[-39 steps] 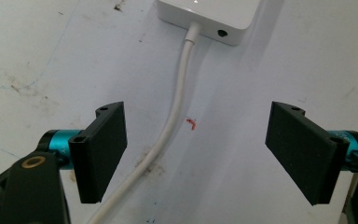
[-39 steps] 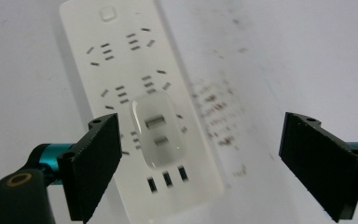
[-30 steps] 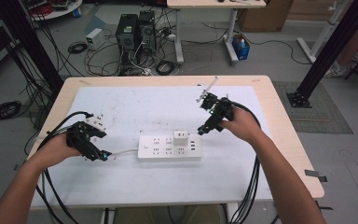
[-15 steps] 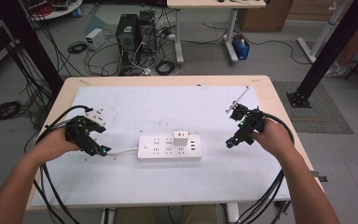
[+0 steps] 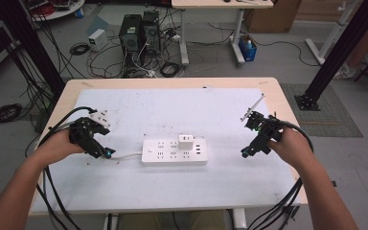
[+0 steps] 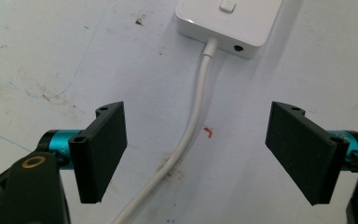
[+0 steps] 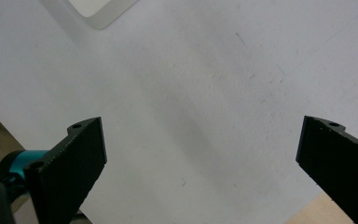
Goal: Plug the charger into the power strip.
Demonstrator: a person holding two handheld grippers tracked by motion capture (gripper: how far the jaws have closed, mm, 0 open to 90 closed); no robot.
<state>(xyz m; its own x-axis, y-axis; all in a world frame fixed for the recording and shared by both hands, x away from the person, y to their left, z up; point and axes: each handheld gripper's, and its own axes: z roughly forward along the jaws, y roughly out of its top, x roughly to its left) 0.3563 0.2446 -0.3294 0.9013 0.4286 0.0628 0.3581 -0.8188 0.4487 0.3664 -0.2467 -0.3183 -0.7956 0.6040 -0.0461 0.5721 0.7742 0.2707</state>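
A robotics lab: computer towers (image 5: 138, 31) and tangled cables (image 5: 110, 60) cover the grey floor at 11 o'clock, black rig posts (image 5: 338, 50) stand at 2, desks behind.

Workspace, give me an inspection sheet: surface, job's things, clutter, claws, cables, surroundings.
Surface: white mat on a wooden table, scuffed and stained.
Job's things: white power strip mid-mat, a white adapter plugged into it.
Clutter: nothing seen.
Claws: left claw open, astride the strip's cord, not touching it; right claw open, just widened, nothing between its jaws, over bare mat right of the strip.
Cables: black cables trail from both claws off the near edge.
Surroundings: computer towers and loose wires on the floor beyond.
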